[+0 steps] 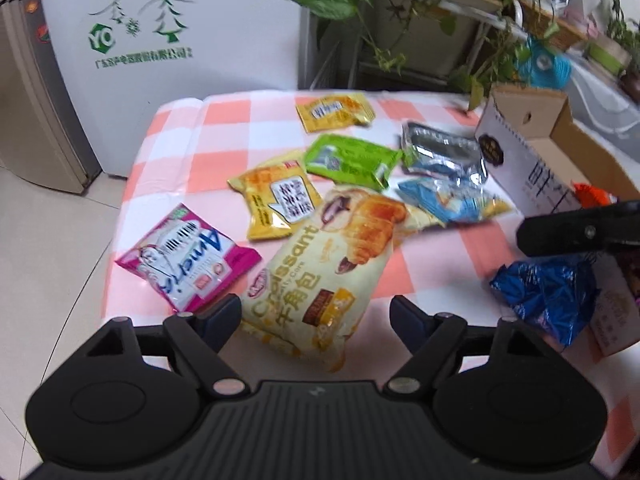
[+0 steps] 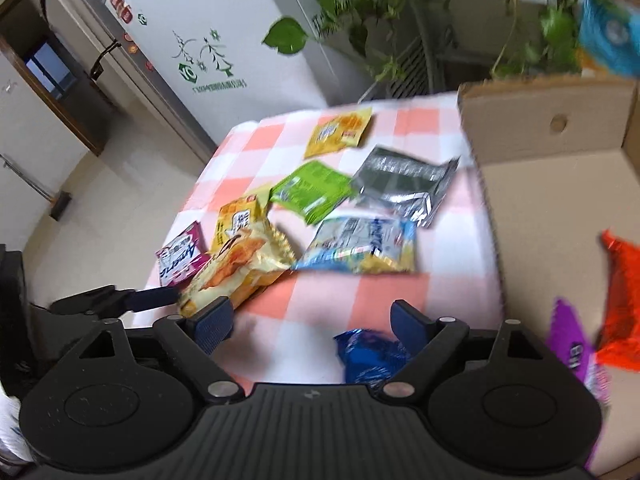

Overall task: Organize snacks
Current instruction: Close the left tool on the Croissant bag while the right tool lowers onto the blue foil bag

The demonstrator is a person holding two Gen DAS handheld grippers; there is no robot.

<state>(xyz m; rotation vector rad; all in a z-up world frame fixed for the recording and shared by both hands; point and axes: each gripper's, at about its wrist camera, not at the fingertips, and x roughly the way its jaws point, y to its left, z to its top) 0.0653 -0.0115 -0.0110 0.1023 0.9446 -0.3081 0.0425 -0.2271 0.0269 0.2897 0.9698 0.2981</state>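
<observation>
Several snack packs lie on a pink-checked tablecloth (image 1: 224, 152). My left gripper (image 1: 316, 316) is open around the near end of a big croissant pack (image 1: 320, 280); its left fingertip (image 1: 228, 312) is at the pack's edge and the right one stands apart. The same croissant pack (image 2: 236, 268) shows in the right wrist view with a left fingertip (image 2: 154, 297) beside it. My right gripper (image 2: 312, 322) is open over bare cloth, with a crumpled blue wrapper (image 2: 368, 354) against its right finger. A cardboard box (image 2: 536, 136) on the right holds an orange pack (image 2: 624, 304) and a purple pack (image 2: 572, 344).
Around the croissant pack lie a pink pack (image 1: 188, 256), a yellow pack (image 1: 276, 200), a green pack (image 1: 348, 156), a silver pack (image 1: 444, 152) and a blue-yellow pack (image 1: 452, 200). A white fridge (image 1: 180, 40) and potted plants (image 1: 400, 4) stand behind the table.
</observation>
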